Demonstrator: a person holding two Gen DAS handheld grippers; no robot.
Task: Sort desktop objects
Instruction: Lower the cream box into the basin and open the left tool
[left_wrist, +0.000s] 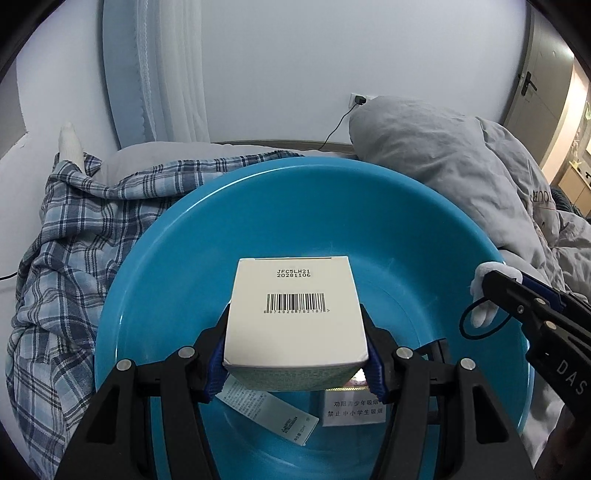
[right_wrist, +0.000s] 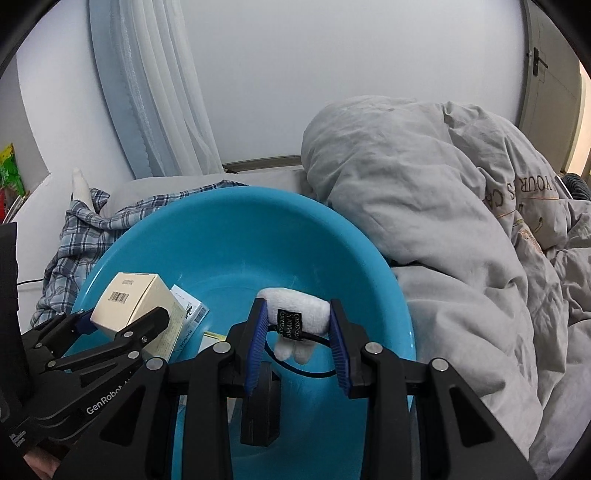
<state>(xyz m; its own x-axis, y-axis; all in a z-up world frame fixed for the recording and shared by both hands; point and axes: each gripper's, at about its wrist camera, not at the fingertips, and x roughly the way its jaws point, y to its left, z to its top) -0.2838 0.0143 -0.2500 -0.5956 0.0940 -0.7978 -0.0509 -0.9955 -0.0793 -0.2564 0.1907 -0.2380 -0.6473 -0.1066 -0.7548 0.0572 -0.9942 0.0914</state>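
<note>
Blue basin (left_wrist: 229, 221) already holds two packets; left gripper (left_wrist: 295, 332) clamps box (left_wrist: 295, 314), right gripper (right_wrist: 297, 325) clamps plush (right_wrist: 295, 314), both unreleased

The white box (left_wrist: 295, 314) bore "JFC5LH21", "20281106" and a barcode; a card (left_wrist: 352, 408) in the blue basin (left_wrist: 424, 229) read "禁止中小学生吸烟"; the left tongs (right_wrist: 122, 325) carried "GenRobot"; the right tongs (left_wrist: 491, 291) "DAS".
</note>
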